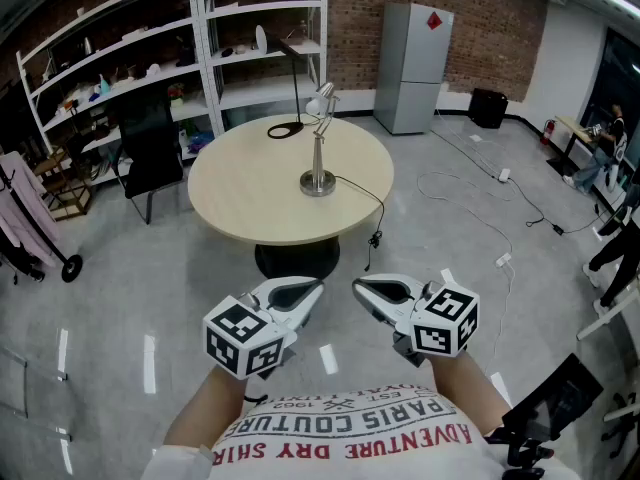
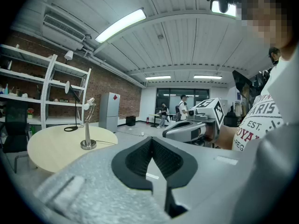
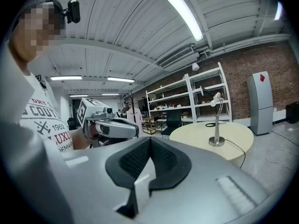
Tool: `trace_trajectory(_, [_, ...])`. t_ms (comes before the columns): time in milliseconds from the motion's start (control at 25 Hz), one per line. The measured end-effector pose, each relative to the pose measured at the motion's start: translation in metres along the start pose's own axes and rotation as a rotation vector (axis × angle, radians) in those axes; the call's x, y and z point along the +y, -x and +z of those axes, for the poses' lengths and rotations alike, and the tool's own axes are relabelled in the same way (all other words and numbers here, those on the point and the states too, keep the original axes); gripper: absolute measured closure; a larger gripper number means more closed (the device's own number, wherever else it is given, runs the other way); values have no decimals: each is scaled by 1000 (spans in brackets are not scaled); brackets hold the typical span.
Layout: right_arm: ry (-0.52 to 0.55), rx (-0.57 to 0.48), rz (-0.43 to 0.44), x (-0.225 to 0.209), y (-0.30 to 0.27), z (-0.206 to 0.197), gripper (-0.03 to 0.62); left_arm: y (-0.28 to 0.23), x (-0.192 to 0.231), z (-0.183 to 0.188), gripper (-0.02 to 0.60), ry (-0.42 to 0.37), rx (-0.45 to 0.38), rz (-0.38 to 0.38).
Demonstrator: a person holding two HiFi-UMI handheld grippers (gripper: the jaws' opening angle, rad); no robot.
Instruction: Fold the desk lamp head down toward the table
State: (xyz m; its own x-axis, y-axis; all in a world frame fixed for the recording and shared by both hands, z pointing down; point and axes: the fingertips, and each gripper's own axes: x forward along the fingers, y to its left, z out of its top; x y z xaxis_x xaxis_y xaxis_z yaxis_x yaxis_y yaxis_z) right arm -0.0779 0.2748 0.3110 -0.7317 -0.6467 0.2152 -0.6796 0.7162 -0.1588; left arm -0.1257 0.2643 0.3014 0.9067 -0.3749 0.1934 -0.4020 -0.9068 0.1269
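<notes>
A silver desk lamp (image 1: 318, 153) stands upright on a round beige table (image 1: 250, 203), its white head (image 1: 322, 96) raised at the top of the stem. The same lamp (image 2: 88, 127) shows small and far off in the left gripper view, and the lamp (image 3: 216, 125) likewise in the right gripper view. My left gripper (image 1: 316, 288) and right gripper (image 1: 357, 288) are held side by side close to my body, well short of the table. Both are shut with nothing between the jaws, as seen at the left gripper (image 2: 150, 140) and right gripper (image 3: 149, 139).
A black lamp with a ring base (image 1: 285, 128) stands at the table's far side. The silver lamp's cord (image 1: 375, 213) hangs over the table edge. A black chair (image 1: 150, 148), white shelves (image 1: 250, 38), a grey fridge (image 1: 412, 68) and floor cables (image 1: 490, 218) surround the table.
</notes>
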Motion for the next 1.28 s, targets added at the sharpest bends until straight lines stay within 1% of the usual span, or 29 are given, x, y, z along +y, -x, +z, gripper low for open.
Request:
trace_trajectory(280, [-7,-6,5,-4,14,-6,591,-8,-10,0,580,6,-2,2])
trace_trajectory(480, [-31,-43,28,-5,19,-7,589,-13,-14,-4,580,9,14,1])
trace_trajectory(640, [-43,-49,27,-15,24,-7,589,-21,-14,-3,580,18,18,7])
trace_trajectory(920, [-66,-57,22,-34,40,-13,589,-43,-21,-3,580,33,28,8])
trace_trajectory(1280, [-71,-62,6,-55,70,-27,589,-80,-42,-8,580,6,40,-11])
